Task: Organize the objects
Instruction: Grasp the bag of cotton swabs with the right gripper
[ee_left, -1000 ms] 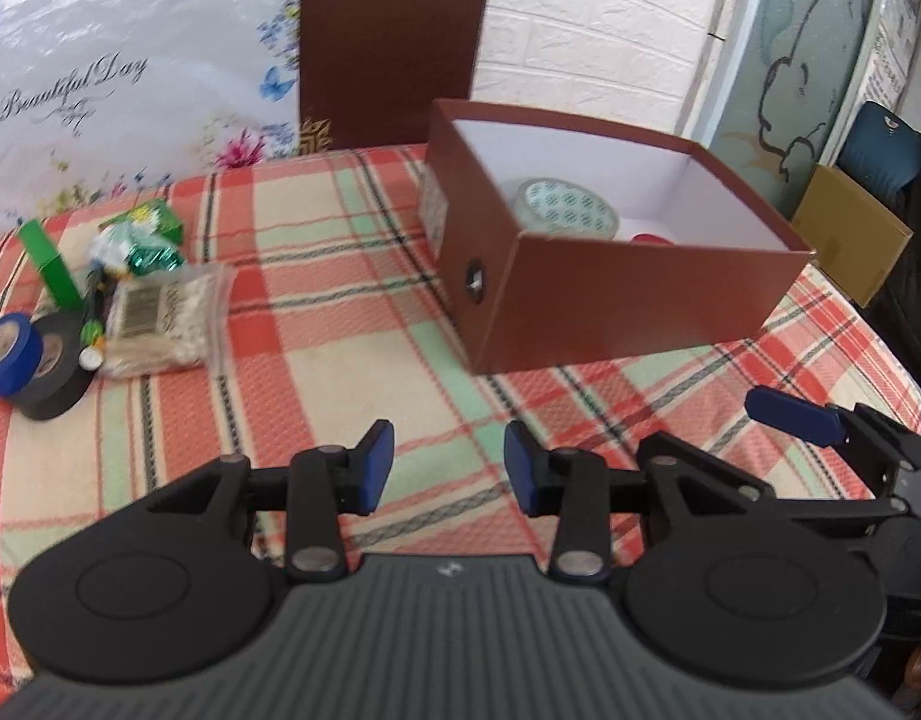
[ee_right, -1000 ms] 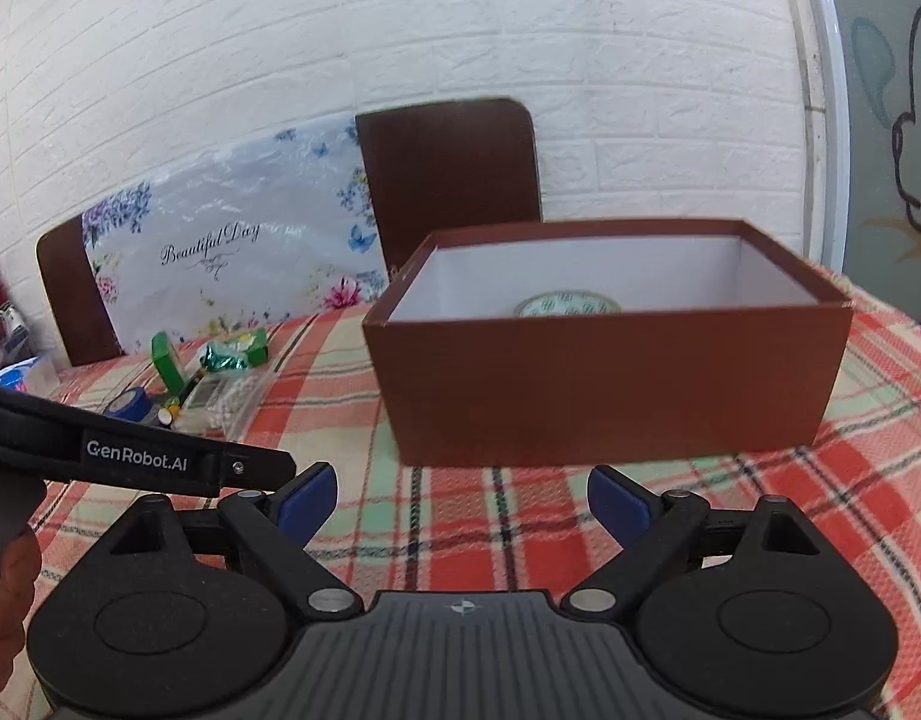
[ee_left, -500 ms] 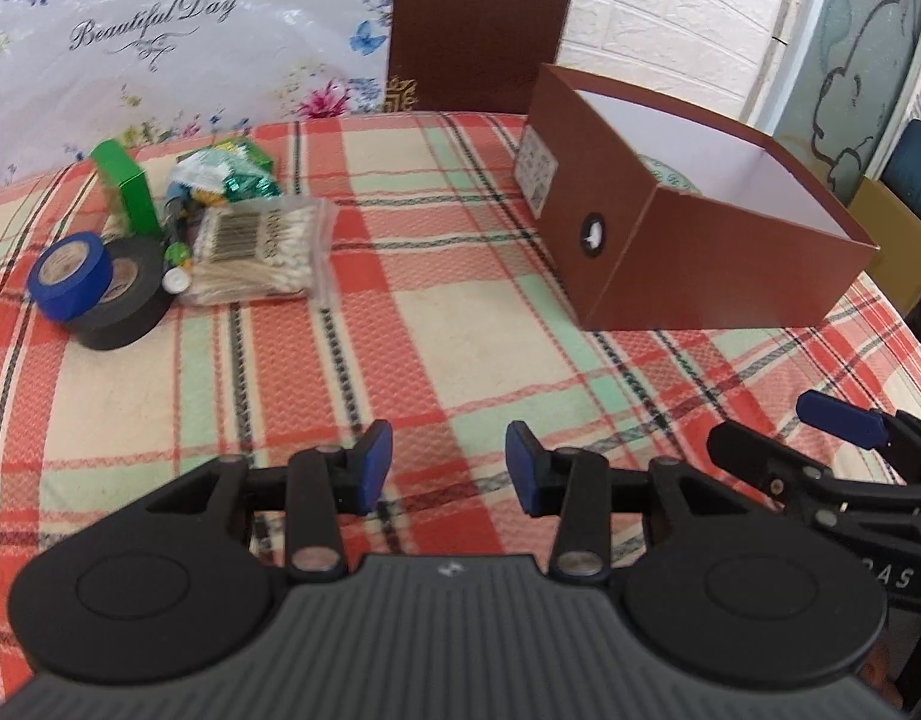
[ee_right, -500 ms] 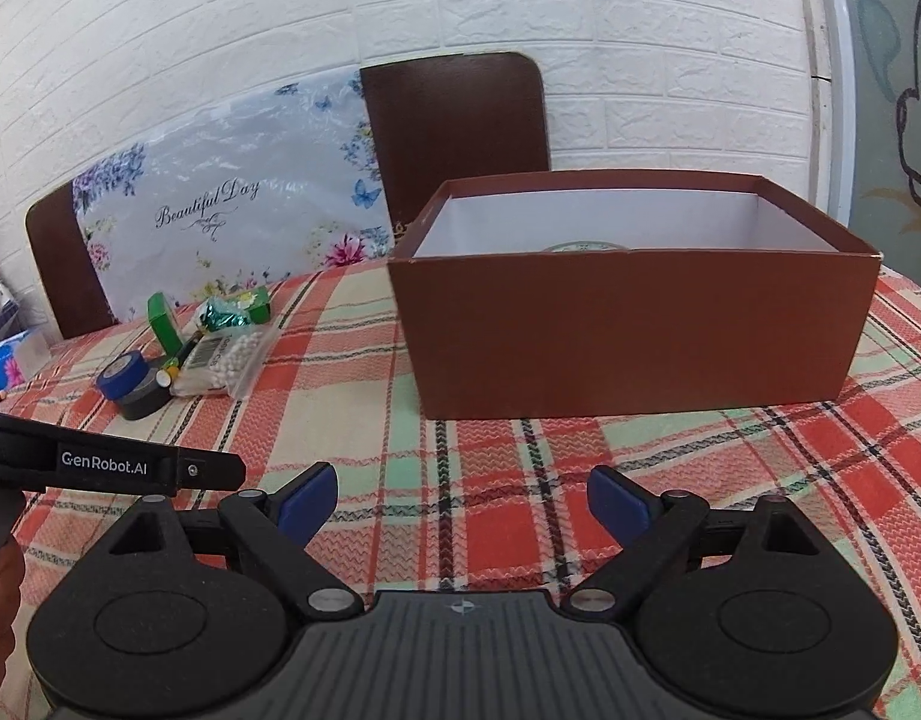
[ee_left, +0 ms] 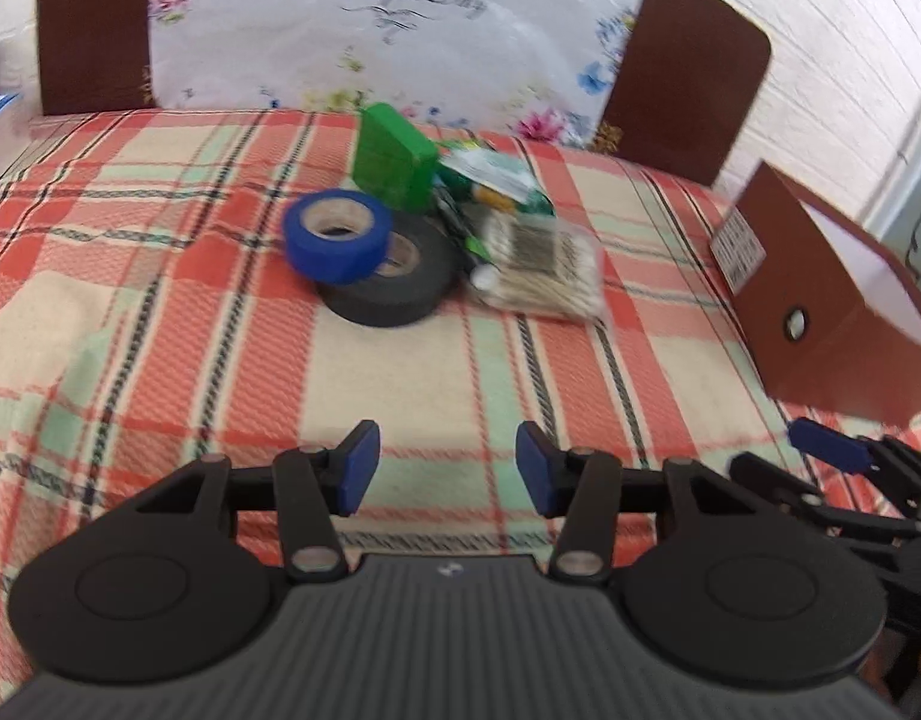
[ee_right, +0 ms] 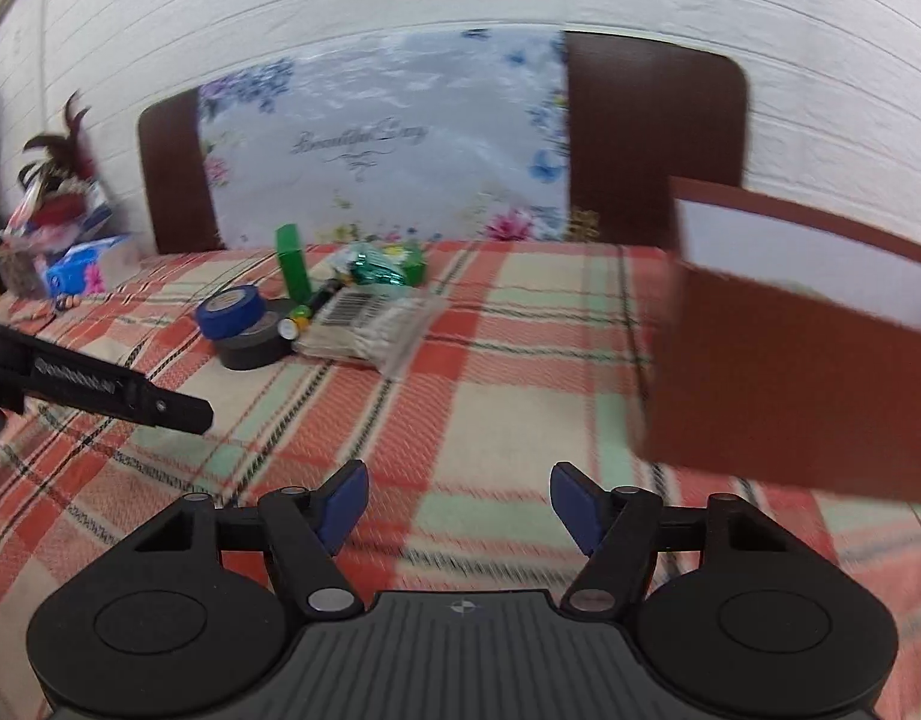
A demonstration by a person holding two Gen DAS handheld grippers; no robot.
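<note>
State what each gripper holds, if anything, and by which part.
Nothing is held. The left gripper, just opening, and the right gripper, just closing, both have only tablecloth between their jaws.

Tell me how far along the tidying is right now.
Done: can't tell; the brown box interior is hidden. In hand: nothing; left claw and right claw are open and empty. Left: blue tape, black tape, green box and swab pack remain on the tablecloth.

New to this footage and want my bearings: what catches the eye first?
A cluster of clutter sits mid-table on the plaid cloth: a blue tape roll leaning on a black tape roll, a green box behind and a clear pack of swabs beside. To its right stands an open brown box.
</note>
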